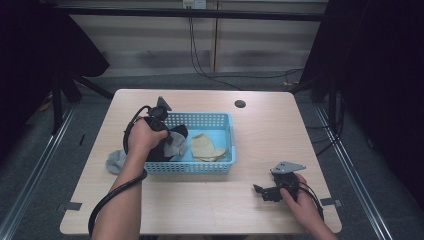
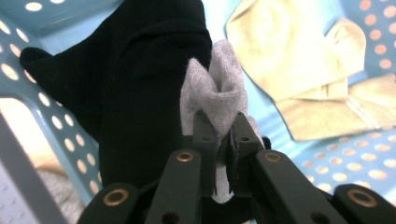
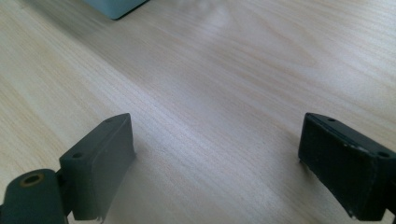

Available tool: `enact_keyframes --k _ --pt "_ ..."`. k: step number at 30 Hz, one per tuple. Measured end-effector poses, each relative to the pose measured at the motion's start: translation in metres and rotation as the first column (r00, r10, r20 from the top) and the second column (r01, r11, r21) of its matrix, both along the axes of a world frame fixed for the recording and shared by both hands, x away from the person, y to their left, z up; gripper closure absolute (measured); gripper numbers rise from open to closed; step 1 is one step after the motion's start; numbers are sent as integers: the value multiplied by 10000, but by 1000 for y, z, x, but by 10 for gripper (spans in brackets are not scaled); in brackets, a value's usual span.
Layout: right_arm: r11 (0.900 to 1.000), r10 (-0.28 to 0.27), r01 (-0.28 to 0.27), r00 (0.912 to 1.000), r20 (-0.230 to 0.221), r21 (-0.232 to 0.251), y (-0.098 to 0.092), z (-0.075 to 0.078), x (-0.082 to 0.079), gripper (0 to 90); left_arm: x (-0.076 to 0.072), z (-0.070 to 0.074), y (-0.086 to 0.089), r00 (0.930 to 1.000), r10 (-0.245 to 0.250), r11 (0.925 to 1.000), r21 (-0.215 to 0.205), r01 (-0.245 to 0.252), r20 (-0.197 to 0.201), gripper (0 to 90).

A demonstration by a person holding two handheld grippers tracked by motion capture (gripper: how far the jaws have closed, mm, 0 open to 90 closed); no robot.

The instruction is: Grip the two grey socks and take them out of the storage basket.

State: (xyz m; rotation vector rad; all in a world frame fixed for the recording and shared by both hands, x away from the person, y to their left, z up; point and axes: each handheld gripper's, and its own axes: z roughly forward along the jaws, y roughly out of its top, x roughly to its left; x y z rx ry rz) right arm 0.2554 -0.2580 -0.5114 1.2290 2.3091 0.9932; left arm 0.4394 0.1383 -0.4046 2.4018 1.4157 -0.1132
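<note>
A blue perforated basket [image 1: 227,131] sits mid-table. Inside it lie a black sock [image 1: 174,135] at the left and beige socks [image 1: 206,147] at the right. My left gripper [image 1: 167,136] hangs over the basket's left part, shut on a grey sock [image 2: 215,91] whose pinched fold bunches up between the jaws, with the black sock [image 2: 140,88] right behind it and the beige socks [image 2: 317,79] beyond. My right gripper [image 1: 261,192] rests low over the bare tabletop at the front right, open, with nothing between its fingers [image 3: 102,158].
Another grey sock [image 1: 116,161] lies on the table just left of the basket. A round cable hole [image 1: 240,104] sits at the table's far side. The wooden tabletop [image 3: 224,79] stretches ahead of the right gripper, with a basket corner [image 3: 114,7] at the top.
</note>
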Motion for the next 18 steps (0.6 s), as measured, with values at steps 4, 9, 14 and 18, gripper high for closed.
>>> enact_keyframes --k 4,9,14,18 --pt "10000 11 -11 10000 -1 3 0 0 0 99 1 9 2 10000 2 10000 18 -2 -28 839" --pt "10000 15 -15 10000 -7 16 0 0 0 99 0 23 7 10000 51 10000 49 -51 58 839" --pt "10000 3 -3 10000 0 -3 0 0 0 98 -2 37 11 9998 47 9999 144 -50 201 839" --pt "10000 21 -21 10000 -1 25 0 0 0 99 -2 48 15 9999 14 9996 274 -18 171 837"
